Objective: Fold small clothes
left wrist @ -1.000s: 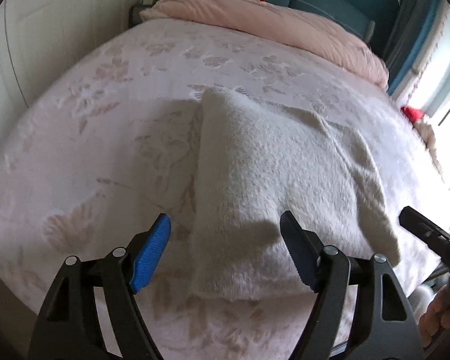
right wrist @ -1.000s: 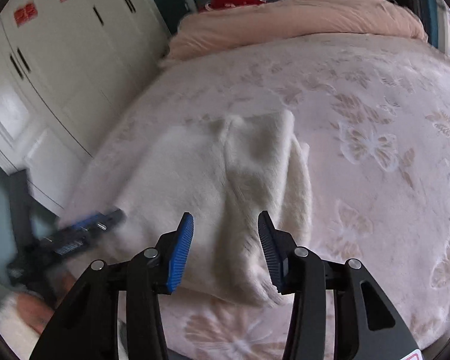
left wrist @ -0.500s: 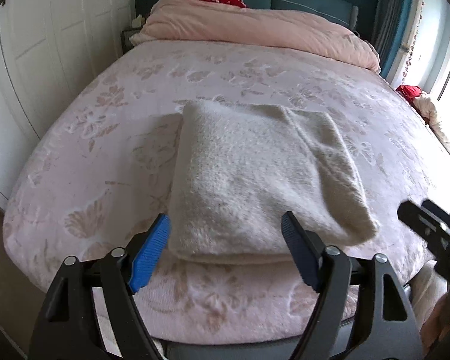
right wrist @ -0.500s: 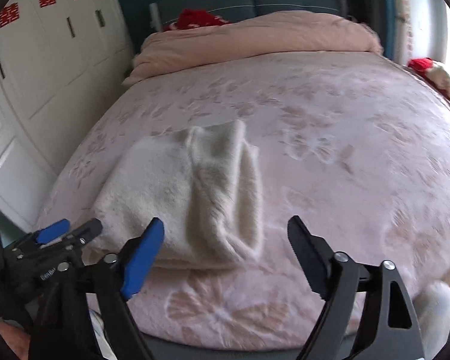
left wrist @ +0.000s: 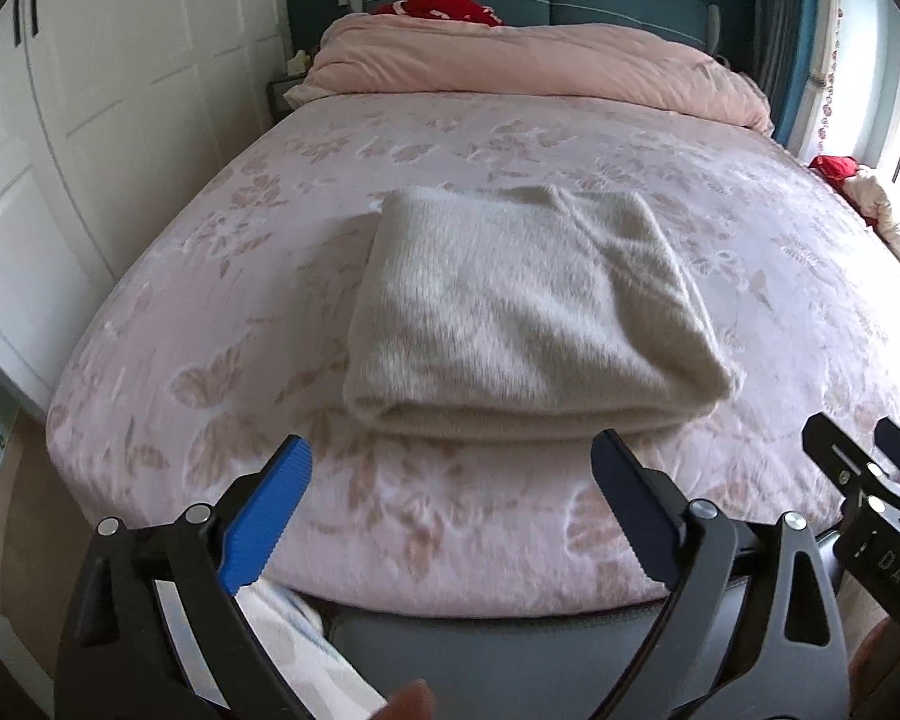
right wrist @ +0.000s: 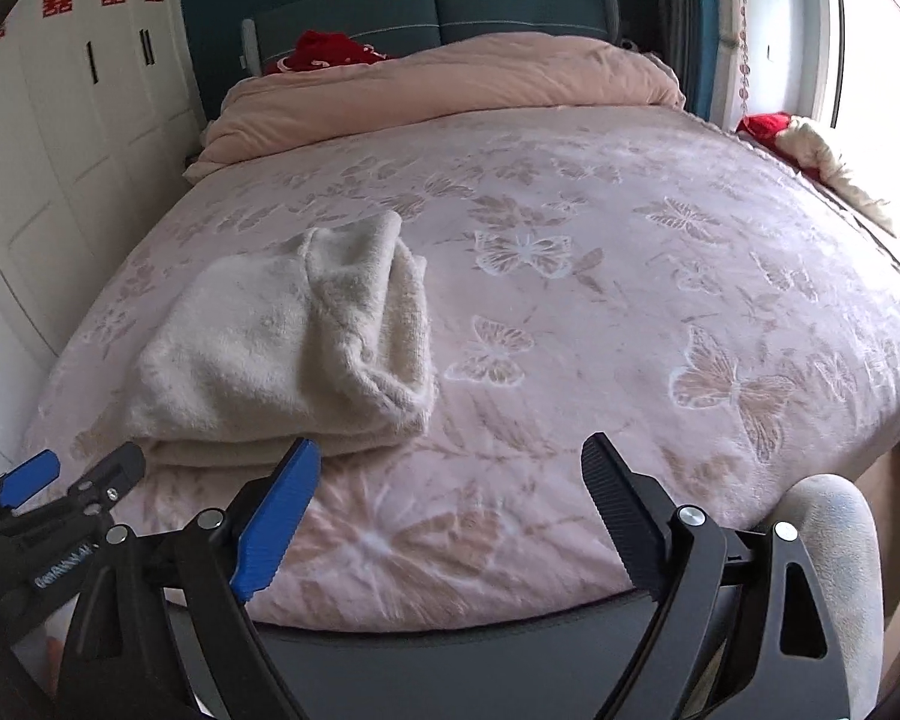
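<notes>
- Lying folded on the pink butterfly-patterned bedspread (left wrist: pixel 222 276): cream fuzzy garment (left wrist: pixel 522 312), a thick rectangular bundle filling the centre of the left wrist view and sitting left of centre in the right wrist view (right wrist: pixel 282 348).
- Resting with its folded edge facing the near edge of the bed, layers stacked, touched by neither gripper.
- Hovering low in the frame, apart from the garment: left gripper (left wrist: pixel 450 501), jaws opening wide, nothing between the pads, only bedspread showing in the gap.
- Hovering at the bottom of its own view: right gripper (right wrist: pixel 450 498), jaws spread wide, empty, blue pad just below the bundle's near right corner.
- Showing at the lower right edge of the left view: right gripper as a black frame.
- Bunching at the top of both views: pink duvet (left wrist: pixel 540 72) with red fabric (left wrist: pixel 444 3) behind it.
- Standing along the left edge: white wardrobe doors (right wrist: pixel 60 138).
</notes>
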Demonstrator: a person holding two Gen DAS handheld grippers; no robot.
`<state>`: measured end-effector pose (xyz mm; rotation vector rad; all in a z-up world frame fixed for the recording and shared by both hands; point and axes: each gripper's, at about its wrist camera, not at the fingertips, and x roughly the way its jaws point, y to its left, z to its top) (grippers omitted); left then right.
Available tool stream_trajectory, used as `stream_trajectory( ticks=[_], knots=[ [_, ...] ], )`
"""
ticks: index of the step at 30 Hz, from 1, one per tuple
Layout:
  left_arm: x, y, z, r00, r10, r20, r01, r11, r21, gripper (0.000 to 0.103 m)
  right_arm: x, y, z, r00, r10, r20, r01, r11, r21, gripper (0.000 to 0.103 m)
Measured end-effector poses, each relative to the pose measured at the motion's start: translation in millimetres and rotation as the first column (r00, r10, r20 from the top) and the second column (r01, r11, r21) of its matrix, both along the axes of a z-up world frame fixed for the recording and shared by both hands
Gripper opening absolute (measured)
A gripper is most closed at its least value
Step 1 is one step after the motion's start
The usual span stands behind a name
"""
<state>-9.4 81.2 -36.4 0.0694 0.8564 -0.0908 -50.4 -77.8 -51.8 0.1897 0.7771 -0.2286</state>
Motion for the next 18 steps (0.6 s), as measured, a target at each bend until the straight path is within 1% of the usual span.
stream_trajectory(
  ticks=[3, 6, 8, 13, 16, 18],
  knots=[
    [-12, -5, -8, 1.000, 0.000, 0.012, -0.001, 1.000, 0.026, 0.092, -5, -1, -7, 1.000, 0.016, -0.004, -0.016, 1.000, -0.016, 0.087],
    [-21, -13, -17, 0.999, -0.004, 0.035, 0.002, 0.998, 0.058, 0.092, -6, -4, -15, 1.000, 0.008, -0.016, -0.009, 0.999, -0.041, 0.087],
    [-24, -17, -25, 0.999, -0.002, 0.034, 0.000, 0.997, 0.074, 0.092, -6, -7, -23, 1.000, -0.003, -0.031, 0.001, 0.999, -0.045, 0.087],
    [-23, -15, -34, 1.000, 0.013, 0.029, -0.015, 0.996, 0.085, 0.092, -3, -9, -41, 0.997, -0.024, -0.067, 0.023, 1.000, -0.021, 0.087],
    [-21, -12, -35, 0.999, 0.024, 0.034, -0.027, 0.995, 0.091, 0.092, 0, -4, -48, 0.996, -0.006, -0.084, 0.004, 1.000, -0.021, 0.087],
    [-21, -11, -35, 0.999, 0.028, 0.036, -0.031, 0.995, 0.093, 0.092, 0, 0, -47, 0.997, 0.007, -0.079, -0.009, 0.999, -0.034, 0.087]
  ],
)
